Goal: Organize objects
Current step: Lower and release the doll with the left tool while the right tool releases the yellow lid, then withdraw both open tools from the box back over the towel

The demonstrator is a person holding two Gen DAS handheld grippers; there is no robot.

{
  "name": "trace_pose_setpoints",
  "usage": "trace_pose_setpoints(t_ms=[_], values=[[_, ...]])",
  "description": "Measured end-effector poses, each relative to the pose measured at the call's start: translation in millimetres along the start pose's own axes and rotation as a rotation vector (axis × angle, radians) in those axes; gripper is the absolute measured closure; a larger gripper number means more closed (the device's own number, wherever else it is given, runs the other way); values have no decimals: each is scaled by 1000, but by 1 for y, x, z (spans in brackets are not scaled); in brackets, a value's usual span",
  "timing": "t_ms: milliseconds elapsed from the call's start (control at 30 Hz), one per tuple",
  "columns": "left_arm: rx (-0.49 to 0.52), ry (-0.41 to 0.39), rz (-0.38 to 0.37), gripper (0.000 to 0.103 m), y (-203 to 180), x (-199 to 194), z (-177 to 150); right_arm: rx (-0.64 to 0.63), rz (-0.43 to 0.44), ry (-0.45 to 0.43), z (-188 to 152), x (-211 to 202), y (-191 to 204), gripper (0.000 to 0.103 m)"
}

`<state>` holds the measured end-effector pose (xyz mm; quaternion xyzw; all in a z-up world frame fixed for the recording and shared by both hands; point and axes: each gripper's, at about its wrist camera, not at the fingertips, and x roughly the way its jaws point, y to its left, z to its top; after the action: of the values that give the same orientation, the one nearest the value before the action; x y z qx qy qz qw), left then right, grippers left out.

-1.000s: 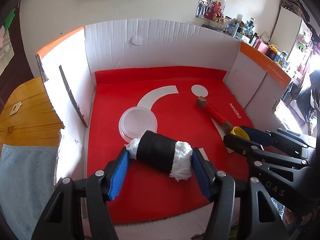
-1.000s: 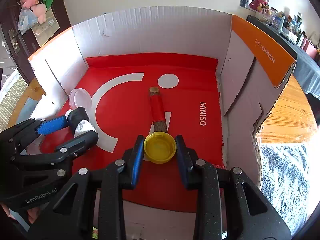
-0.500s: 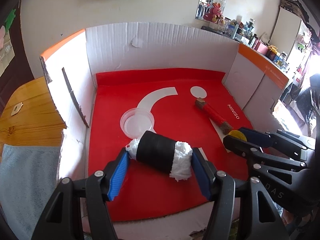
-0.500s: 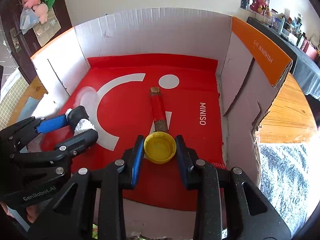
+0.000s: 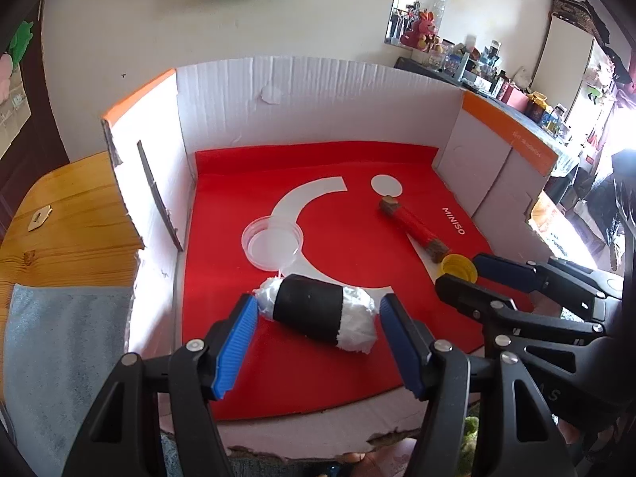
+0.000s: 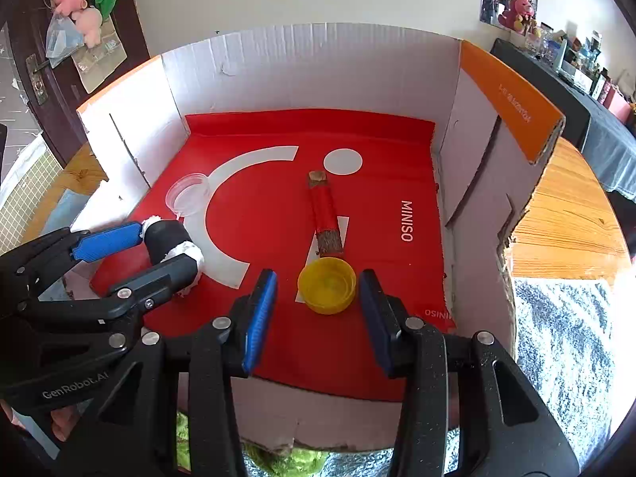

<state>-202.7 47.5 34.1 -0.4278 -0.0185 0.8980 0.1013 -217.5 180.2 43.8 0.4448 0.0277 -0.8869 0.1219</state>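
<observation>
My right gripper (image 6: 318, 310) has just been opening — the yellow cap (image 6: 326, 285) sits loose between its pads on the red mat (image 6: 369, 206). My left gripper (image 5: 318, 338) stands apart around the black roll (image 5: 318, 312), not pressing it.

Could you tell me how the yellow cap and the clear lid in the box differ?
The yellow cap is opaque and deep-walled; the clear lid is see-through, shallower and looks wider. The cap lies near the box's front, between the right claw's open fingers, untouched; the lid lies toward the left wall, with no claw around it. Both are round, open side up, on the red sheet.
</observation>
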Motion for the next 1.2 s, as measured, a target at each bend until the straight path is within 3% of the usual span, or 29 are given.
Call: trace_pose_setpoints(t_ms=[367,533,767,833,967,1200], values=[[11,-45,22,30,-4,-19,-5,-6,2,-32,-6,-16,2,59],[0,-55,27,30,-1,-27,-8,-15,-5,-47,-11,-24,5,50],[-11,-71,39,26,1,-39,-15,-19,-14,-65,-17,-35,9,48],[-13,-77,41,26,2,-43,-17,-20,-14,-71,-19,-39,11,41],[-16,-85,46,25,3,-49,-21,-24,-16,-84,-24,-47,13,40],[-20,-113,67,15,3,-62,-28,-20,-21,-102,-31,-58,14,35]])
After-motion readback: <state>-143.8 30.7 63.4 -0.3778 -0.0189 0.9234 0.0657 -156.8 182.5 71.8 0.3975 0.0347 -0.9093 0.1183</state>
